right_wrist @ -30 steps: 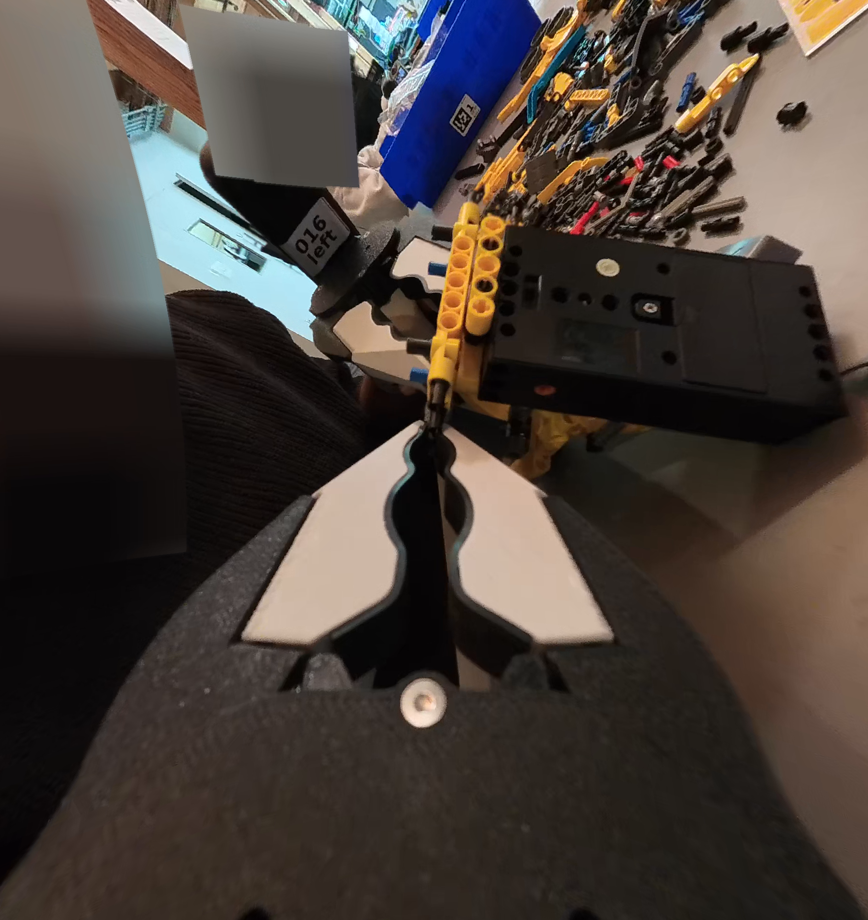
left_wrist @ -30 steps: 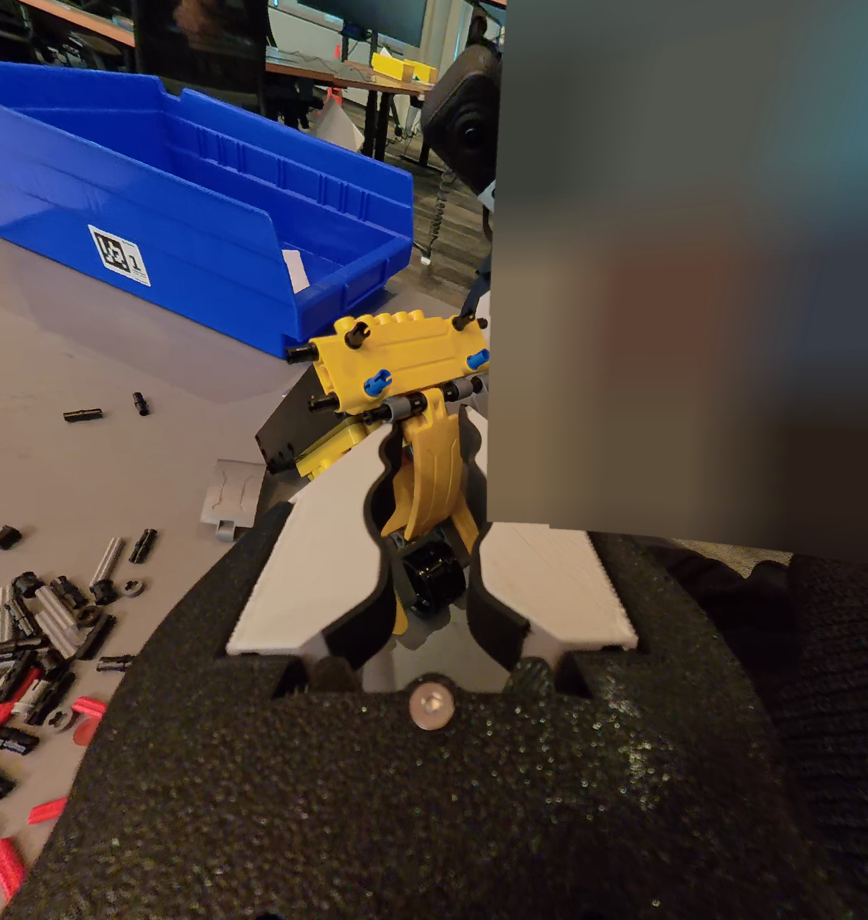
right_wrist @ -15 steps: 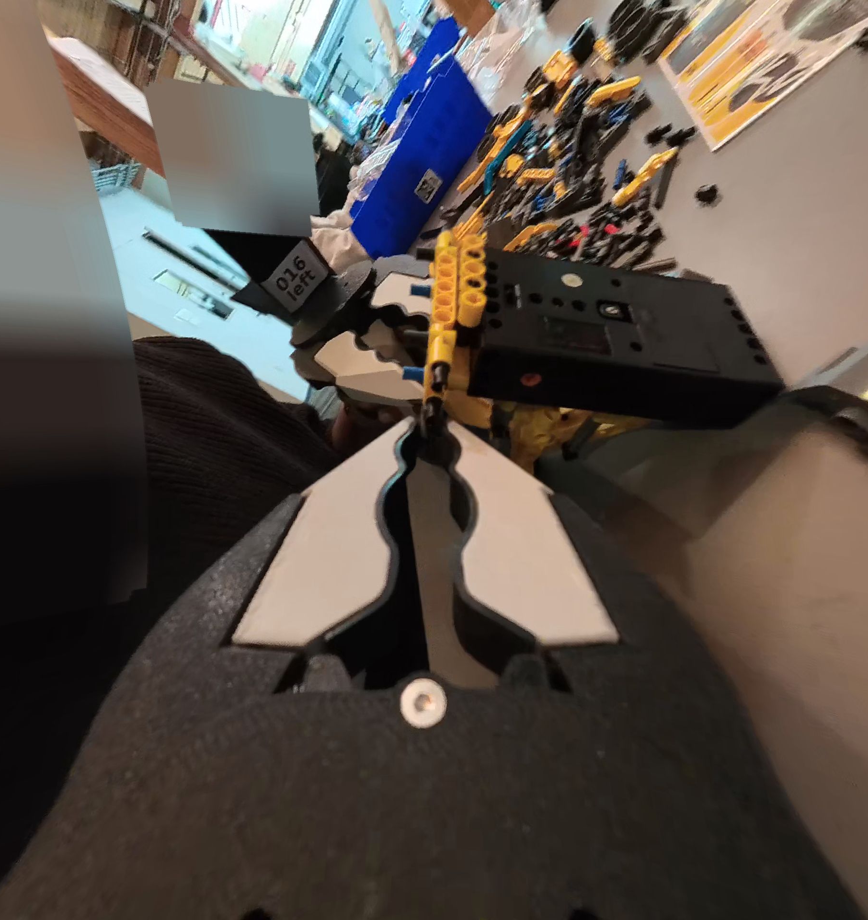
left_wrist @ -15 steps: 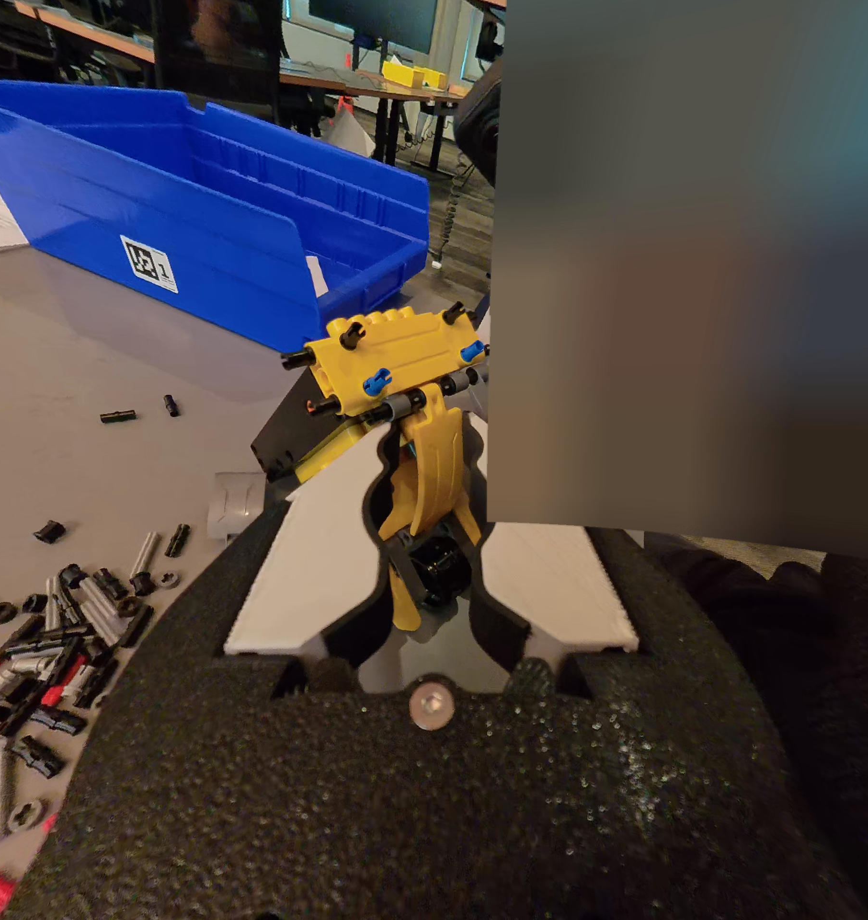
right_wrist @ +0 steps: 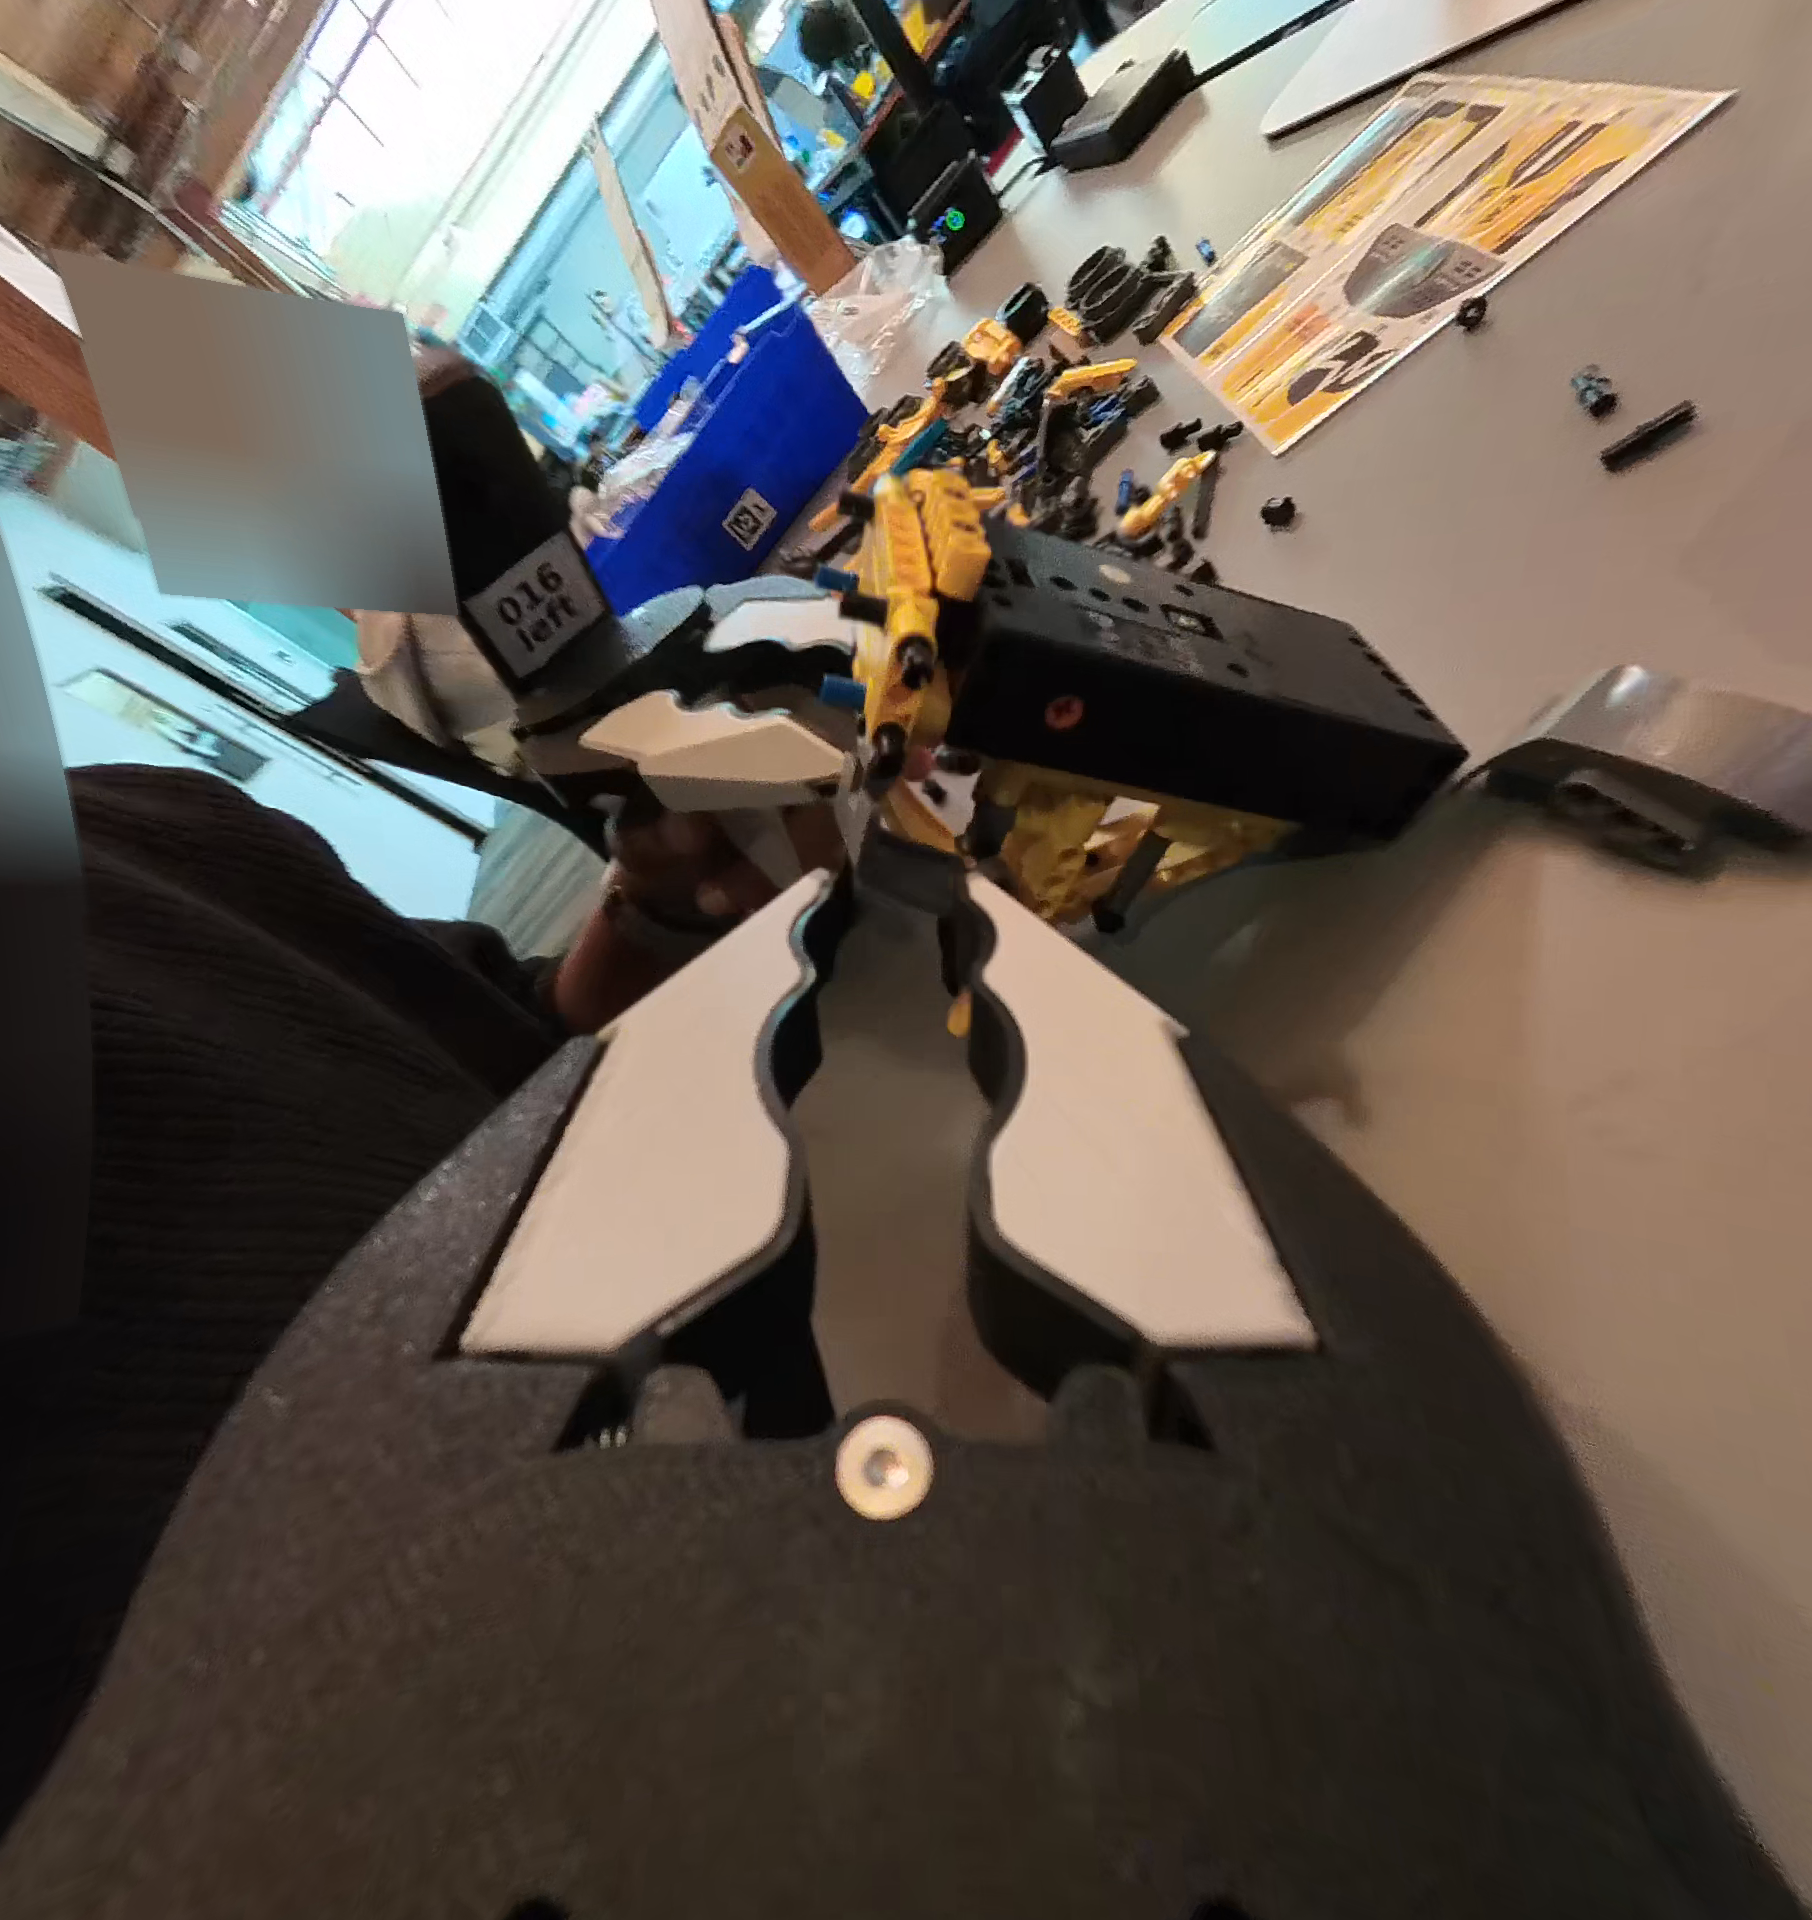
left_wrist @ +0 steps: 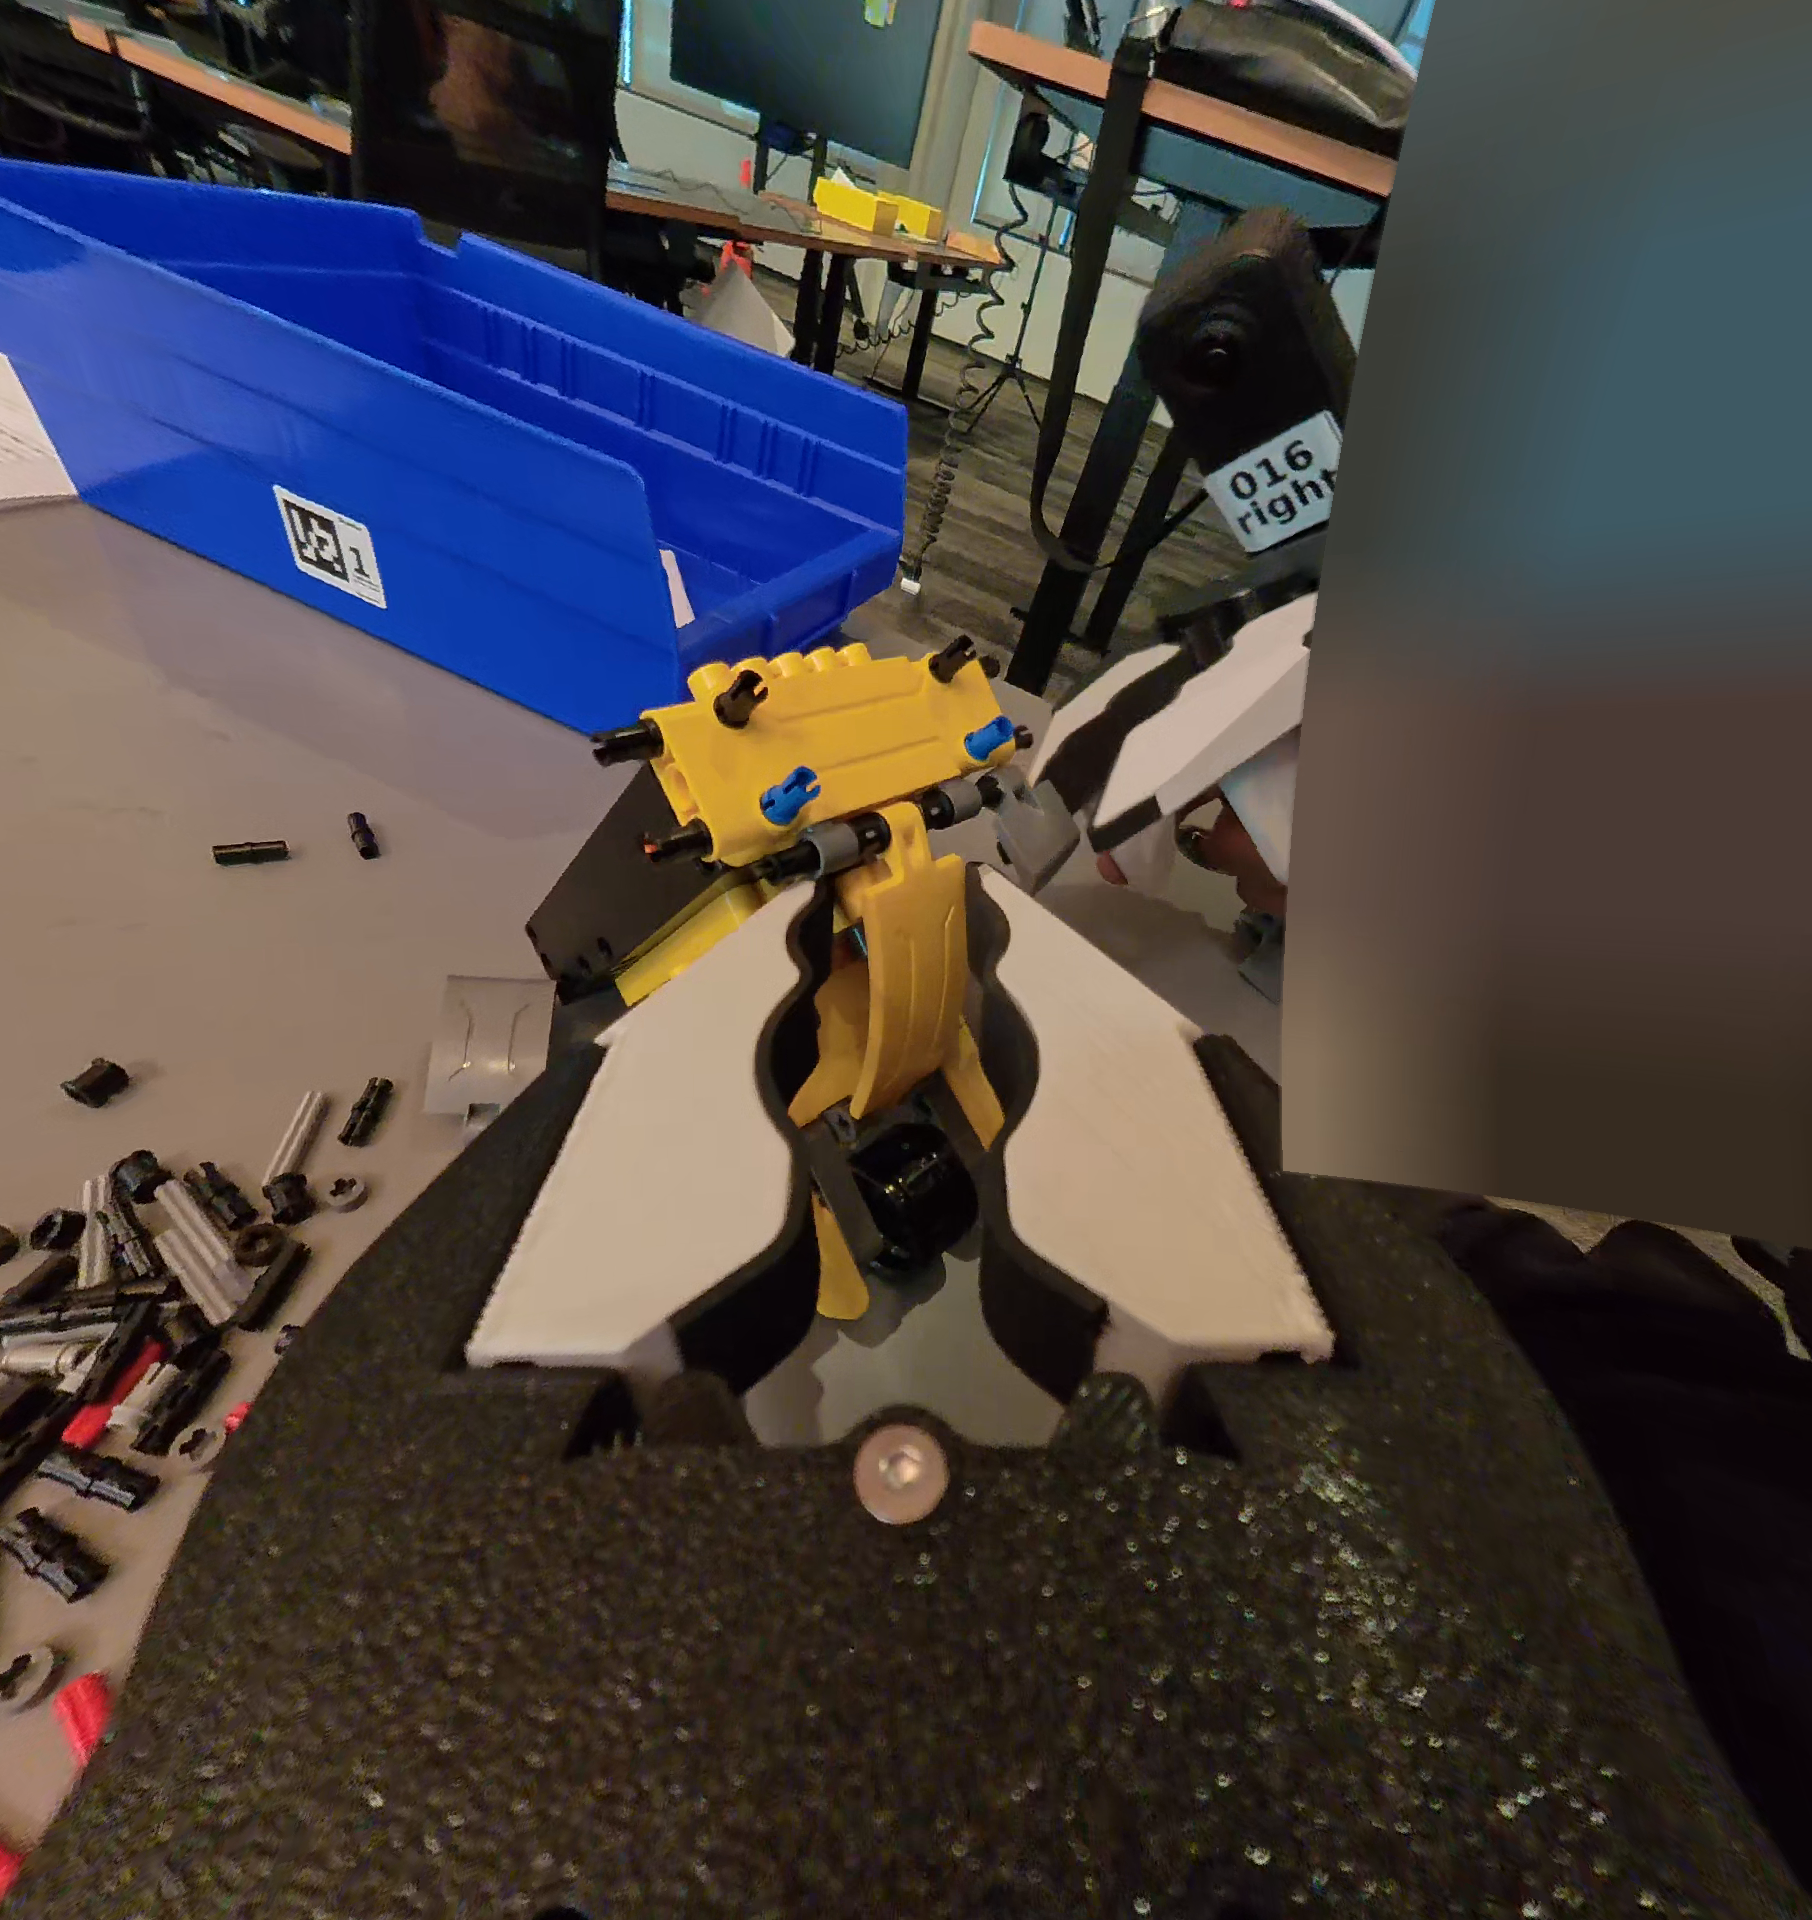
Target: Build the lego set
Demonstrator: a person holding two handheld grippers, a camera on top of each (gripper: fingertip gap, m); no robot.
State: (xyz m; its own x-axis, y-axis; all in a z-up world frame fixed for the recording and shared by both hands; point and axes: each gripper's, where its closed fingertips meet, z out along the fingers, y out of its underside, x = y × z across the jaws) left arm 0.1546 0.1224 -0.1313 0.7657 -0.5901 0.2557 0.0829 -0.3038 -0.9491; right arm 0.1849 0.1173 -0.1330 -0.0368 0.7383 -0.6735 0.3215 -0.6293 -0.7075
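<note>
My left gripper [left_wrist: 897,894] is shut on the curved yellow panel of a yellow and black brick model [left_wrist: 829,748] and holds it tilted above the grey table [left_wrist: 206,987]. The model's black box [right_wrist: 1193,686] points away over the table. My right gripper [right_wrist: 900,883] is at the model's near end. Its jaws stand a little apart, closed on a small grey piece [right_wrist: 907,862] between the tips. That gripper [left_wrist: 1047,805] and the grey piece [left_wrist: 1032,842] also show in the left wrist view, beside the model's axle.
A blue bin [left_wrist: 414,436] stands behind the model. Several loose pins and axles [left_wrist: 123,1340] lie at the left. A grey curved panel [right_wrist: 1702,758] lies by the black box. More loose parts [right_wrist: 1047,416] and a printed sheet [right_wrist: 1421,239] lie farther off. Only a small space, under 4 cm, lies between the two pairs of fingers.
My right gripper has let go of the black pin under the yellow beam, drawn back a little, and its jaws now stand wider, on a grey piece. The left gripper keeps its hold.
</note>
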